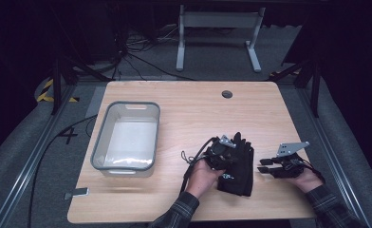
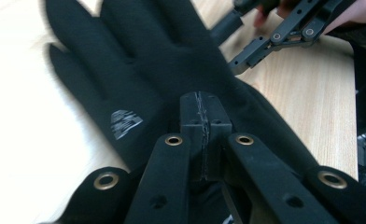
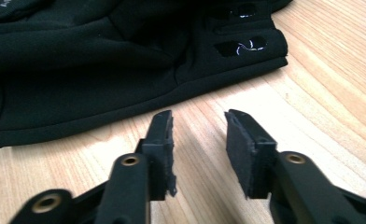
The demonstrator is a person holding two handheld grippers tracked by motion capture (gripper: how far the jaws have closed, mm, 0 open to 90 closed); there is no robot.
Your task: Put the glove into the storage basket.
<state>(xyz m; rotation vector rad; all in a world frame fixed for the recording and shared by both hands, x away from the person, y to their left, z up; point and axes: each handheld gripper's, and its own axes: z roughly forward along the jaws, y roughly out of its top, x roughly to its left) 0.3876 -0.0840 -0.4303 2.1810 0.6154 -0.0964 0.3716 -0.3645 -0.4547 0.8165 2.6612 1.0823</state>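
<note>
A pair of black gloves [image 1: 238, 176] lies stacked on the wooden table [image 1: 193, 111], right of centre near the front. My left gripper [image 1: 223, 151] is over the gloves' left side. In the left gripper view its jaws are pressed together, shut, just above the glove [image 2: 139, 70], which has a small white logo; no fabric shows between the pads. My right gripper [image 1: 265, 165] is just right of the gloves, low over the table. In the right gripper view it stands open [image 3: 199, 119], empty, facing the glove's cuff edge [image 3: 102, 60]. The right gripper [image 2: 265, 44] also appears beyond the glove.
A grey empty plastic bin [image 1: 127, 104] stands on the table's left half. A round cable hole [image 1: 227, 94] is near the far edge. A small metal piece [image 1: 76, 193] lies at the front left corner. Cables and a desk frame [image 1: 217, 21] are on the floor beyond.
</note>
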